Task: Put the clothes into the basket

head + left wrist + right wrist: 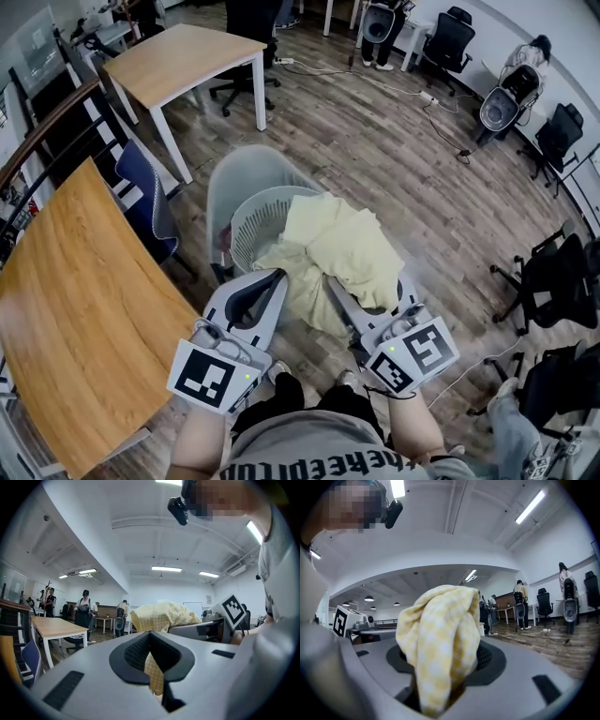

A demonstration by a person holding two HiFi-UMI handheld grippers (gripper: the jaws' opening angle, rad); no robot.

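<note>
A pale yellow checked cloth (339, 251) hangs bunched between my two grippers, over the near right rim of a grey slatted basket (251, 220). My left gripper (270, 279) is shut on a thin edge of the cloth (154, 674), pinched between its dark pads (136, 651). My right gripper (339, 292) is shut on a thick bunch of the same cloth (438, 644), which hides most of its pads. In the left gripper view the bulk of the cloth (161, 615) rises ahead, with the right gripper's marker cube (233, 611) beside it.
The basket sits in a grey shell chair (246, 173). A long wooden table (75, 309) runs along the left, with a blue chair (145, 202) beside it and a second table (183, 56) beyond. Black office chairs (553, 281) and floor cables (394, 89) stand to the right. People stand far off.
</note>
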